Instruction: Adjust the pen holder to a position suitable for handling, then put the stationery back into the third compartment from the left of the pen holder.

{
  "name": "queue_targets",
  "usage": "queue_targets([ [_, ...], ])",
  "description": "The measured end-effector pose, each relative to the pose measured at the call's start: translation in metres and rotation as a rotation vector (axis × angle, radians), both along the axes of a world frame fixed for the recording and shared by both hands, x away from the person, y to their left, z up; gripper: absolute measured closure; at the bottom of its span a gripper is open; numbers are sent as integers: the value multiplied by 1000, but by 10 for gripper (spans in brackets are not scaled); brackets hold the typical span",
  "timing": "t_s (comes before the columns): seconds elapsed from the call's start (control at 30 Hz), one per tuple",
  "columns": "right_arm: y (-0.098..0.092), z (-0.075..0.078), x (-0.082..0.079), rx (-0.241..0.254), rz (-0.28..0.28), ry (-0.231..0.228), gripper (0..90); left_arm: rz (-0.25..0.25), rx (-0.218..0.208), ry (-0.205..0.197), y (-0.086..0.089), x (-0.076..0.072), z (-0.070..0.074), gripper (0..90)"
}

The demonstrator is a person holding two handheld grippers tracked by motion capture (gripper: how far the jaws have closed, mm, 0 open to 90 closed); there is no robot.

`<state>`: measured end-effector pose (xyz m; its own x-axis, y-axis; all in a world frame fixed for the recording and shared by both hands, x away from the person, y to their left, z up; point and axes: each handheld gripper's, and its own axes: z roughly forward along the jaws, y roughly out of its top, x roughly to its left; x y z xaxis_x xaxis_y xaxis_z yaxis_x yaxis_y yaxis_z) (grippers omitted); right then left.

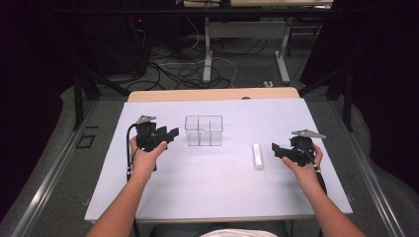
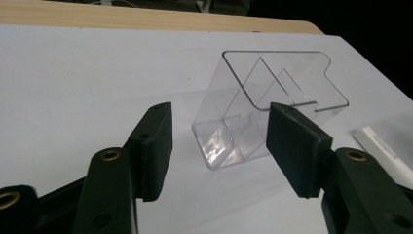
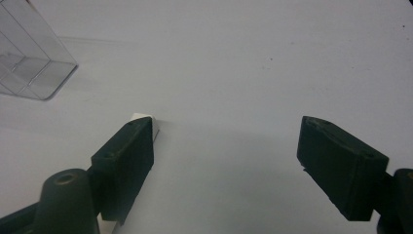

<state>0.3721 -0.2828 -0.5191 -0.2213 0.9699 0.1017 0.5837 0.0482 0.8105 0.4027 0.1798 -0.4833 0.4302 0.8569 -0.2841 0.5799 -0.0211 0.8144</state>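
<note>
We see a clear, colourless box (image 1: 203, 130) and a white stick (image 1: 257, 156) on the pale grey worktop (image 1: 217, 187). Both our claws, left claw (image 1: 170, 134) and right claw (image 1: 275, 149), are black.

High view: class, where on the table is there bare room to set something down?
Bare table lies in front of the clear box, and behind the white stick. It is tighter between that stick and the right gripper.

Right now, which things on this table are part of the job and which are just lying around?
Part of the job:
- clear divided box
- white stick
- left gripper, open, pointing at the box
- right gripper, open, beside the stick

Lying about:
- cables on the floor beyond the table
</note>
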Motion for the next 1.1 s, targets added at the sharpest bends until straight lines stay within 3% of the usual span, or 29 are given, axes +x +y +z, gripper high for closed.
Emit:
queue_targets([
  [0.2, 2, 4, -1, 10, 7, 31, 235, -53, 18, -60, 3, -13, 0, 297],
  [0.3, 3, 5, -1, 16, 19, 42, 248, -62, 72, -59, 3, -20, -1, 268],
  [0.43, 4, 5, 0, 10, 21, 67, 268, -70, 98, -49, 2, -26, -3, 250],
  [0.5, 3, 6, 0, 10, 22, 83, 282, -71, 96, -34, 1, -29, -6, 210],
  [0.6, 4, 8, 2, 16, 18, 104, 285, -72, 105, -55, -1, -33, -12, 160],
  [0.67, 5, 10, 3, 12, 15, 117, 291, -80, 104, -46, -3, -35, -16, 151],
  [0.7, 5, 11, 4, 3, 25, 121, 295, -92, 103, -35, -4, -35, -18, 144],
  [0.83, 12, 12, 6, 32, 54, 168, 324, -88, 95, -50, -7, -36, -22, 108],
  [0.9, 16, 12, 7, 19, 65, 182, 324, -90, 99, -55, -7, -36, -23, 86],
  [1.1, 23, 12, 10, 64, 70, 222, 370, -86, 107, -64, -8, -37, -24, 57],
])
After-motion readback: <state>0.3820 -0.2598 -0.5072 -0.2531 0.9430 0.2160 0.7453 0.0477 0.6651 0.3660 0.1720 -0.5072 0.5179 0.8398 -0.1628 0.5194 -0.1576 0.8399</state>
